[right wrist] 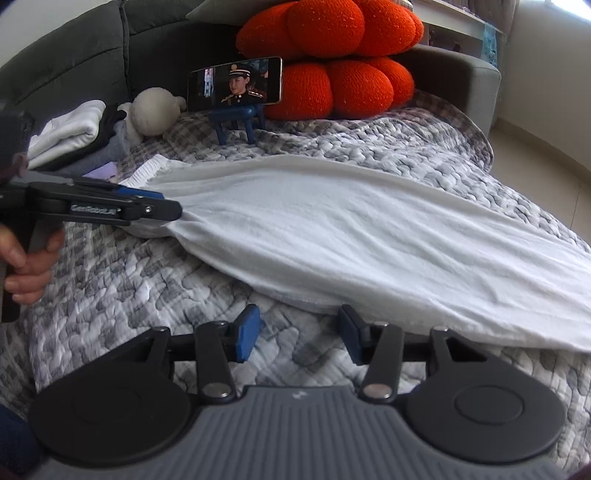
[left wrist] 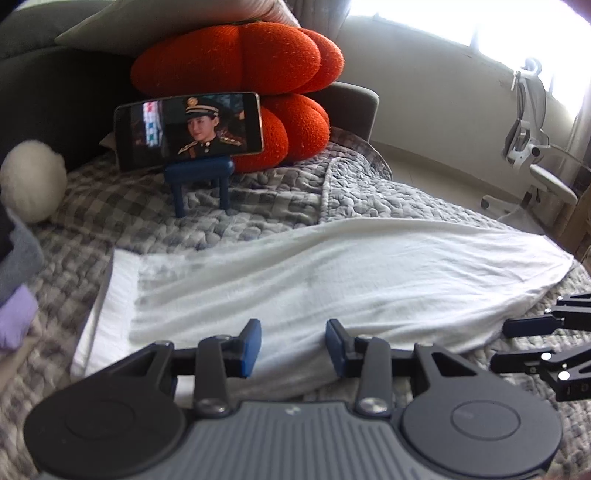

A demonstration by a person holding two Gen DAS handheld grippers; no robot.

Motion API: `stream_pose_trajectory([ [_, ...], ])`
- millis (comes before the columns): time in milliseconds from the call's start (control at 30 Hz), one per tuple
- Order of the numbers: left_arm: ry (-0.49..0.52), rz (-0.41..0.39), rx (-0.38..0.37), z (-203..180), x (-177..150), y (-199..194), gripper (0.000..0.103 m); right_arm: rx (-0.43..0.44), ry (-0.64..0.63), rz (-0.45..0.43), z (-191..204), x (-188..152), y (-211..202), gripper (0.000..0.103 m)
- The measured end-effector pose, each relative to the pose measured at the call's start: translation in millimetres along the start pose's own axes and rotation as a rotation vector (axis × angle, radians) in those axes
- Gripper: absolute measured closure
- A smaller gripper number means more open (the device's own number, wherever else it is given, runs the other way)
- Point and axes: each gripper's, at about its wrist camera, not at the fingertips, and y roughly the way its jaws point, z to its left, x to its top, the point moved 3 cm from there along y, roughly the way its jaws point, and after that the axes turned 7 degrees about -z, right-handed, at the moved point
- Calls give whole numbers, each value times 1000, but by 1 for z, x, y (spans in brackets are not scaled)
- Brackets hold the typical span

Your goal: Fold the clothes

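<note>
Left gripper [left wrist: 293, 347]: jaws wide, over the white garment [left wrist: 314, 280].
Right gripper [right wrist: 295, 334]: jaws wide, garment edge at 1 o'clock.

Daylight from a blown-out window [left wrist: 480, 26] at upper right; both fisheye views curve and blur toward the edges.

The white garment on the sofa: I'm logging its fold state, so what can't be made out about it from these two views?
- Right wrist view: the long white knit garment runs off the right edge; that end is cut off.
- Left wrist view: motion blur hides its weave and seams; its near edge is behind the left claw.
- Right wrist view: the left claw covers the corner by it, so a grip there cannot be confirmed.
</note>
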Motion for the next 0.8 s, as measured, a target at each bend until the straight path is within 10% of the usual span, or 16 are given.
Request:
stream_pose_trajectory([
  [433, 27, -39, -9, 3, 4, -16, 62, 55, -19, 6, 12, -1, 2, 44],
  [800, 360, -89, -84, -36, -17, -52, 62, 48, -22, -28, 7, 9, 8, 44],
])
